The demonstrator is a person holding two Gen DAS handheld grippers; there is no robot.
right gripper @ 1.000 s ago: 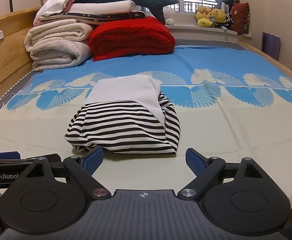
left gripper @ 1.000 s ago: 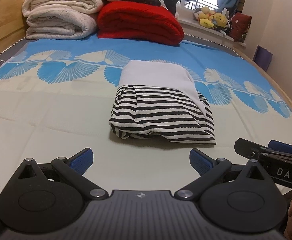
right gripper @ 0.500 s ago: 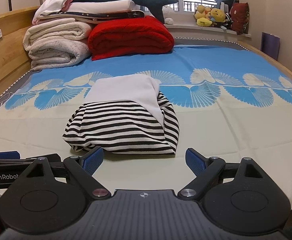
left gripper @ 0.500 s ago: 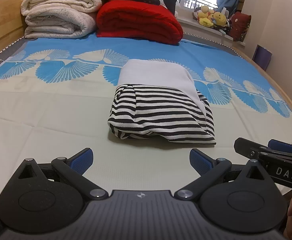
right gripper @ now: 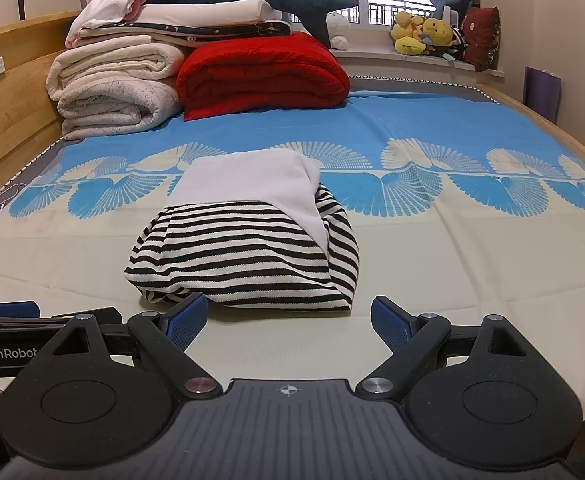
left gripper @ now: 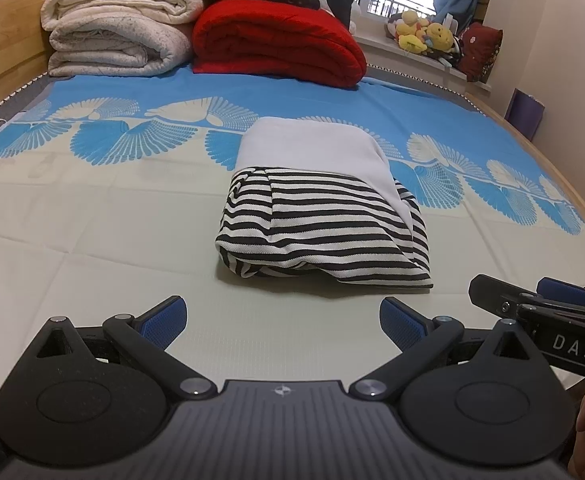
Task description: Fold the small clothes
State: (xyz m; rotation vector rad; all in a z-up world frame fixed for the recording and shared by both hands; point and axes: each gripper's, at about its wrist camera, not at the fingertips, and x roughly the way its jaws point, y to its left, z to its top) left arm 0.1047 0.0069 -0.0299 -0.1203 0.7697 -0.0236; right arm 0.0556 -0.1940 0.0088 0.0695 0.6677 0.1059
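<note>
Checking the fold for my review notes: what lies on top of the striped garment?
A plain white folded layer lies over the far part of the striped garment and drapes down its right side. Whether it is a separate piece or part of the same garment, and what it covers, cannot be seen.

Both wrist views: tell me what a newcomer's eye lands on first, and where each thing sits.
The folded striped garment with its white band lies mid-bed, just ahead of the open left gripper and right gripper, neither touching it. Behind it, a red quilt sits beside stacked cream blankets at the far end of the blue-patterned sheet.
</note>
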